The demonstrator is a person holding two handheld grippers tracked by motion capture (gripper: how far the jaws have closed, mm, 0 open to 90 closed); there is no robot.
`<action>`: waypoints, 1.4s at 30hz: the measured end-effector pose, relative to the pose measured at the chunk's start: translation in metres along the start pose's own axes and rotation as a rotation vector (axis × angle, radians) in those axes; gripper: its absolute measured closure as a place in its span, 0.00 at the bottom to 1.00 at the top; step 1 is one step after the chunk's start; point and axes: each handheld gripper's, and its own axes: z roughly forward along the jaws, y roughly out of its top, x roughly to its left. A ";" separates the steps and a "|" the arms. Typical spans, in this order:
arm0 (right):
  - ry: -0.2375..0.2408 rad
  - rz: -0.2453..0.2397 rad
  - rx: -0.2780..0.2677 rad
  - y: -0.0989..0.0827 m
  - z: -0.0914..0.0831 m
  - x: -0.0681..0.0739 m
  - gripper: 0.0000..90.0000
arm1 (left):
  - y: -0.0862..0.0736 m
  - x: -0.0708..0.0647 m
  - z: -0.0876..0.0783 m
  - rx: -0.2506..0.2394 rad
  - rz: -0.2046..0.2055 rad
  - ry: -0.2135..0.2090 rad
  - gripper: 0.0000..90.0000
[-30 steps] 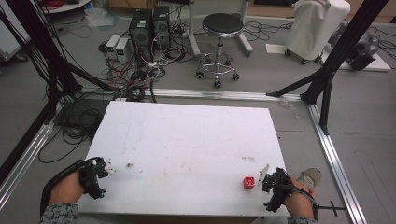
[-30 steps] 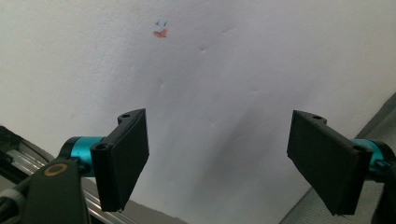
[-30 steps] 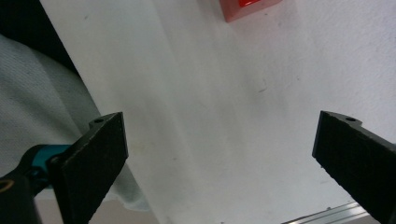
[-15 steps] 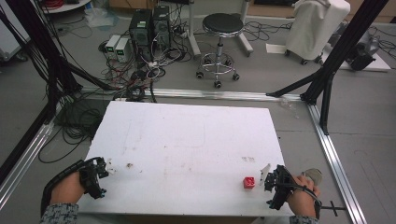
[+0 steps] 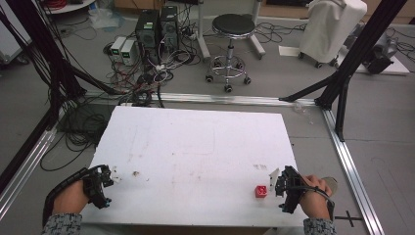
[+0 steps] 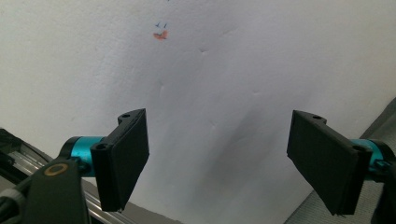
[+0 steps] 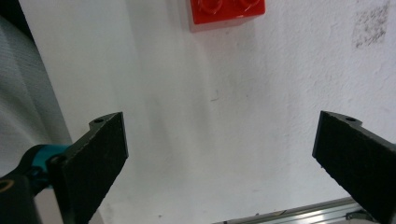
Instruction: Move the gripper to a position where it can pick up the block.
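White foam-board tabletop [image 5: 195, 147] | small red plastic studded brick [image 5: 261, 191] | left gripper [image 6: 217, 154], right gripper [image 7: 219, 158]: fingers apart, empty | step: likely pre-grasp; next: right gripper advances to straddle brick.

No text, label, brand or number can be read anywhere. The table [image 5: 195, 147] carries only small blue and orange scribbles [image 6: 160, 31] and a grey smudge [image 7: 371, 25], none of them legible. On the floor by the table's right corner there is a black cross mark [image 5: 348, 217].
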 end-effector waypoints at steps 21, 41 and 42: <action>0.007 -0.117 -0.031 0.023 -0.001 -0.012 0.03 | 0.000 0.000 0.000 -0.001 0.002 0.005 0.23; 0.068 -0.174 -0.012 0.056 0.017 -0.014 0.03 | 0.000 0.000 -0.003 -0.014 -0.006 0.010 0.23; 0.069 -0.173 -0.005 0.057 0.018 -0.014 0.03 | 0.000 0.000 -0.003 -0.014 -0.006 0.010 0.23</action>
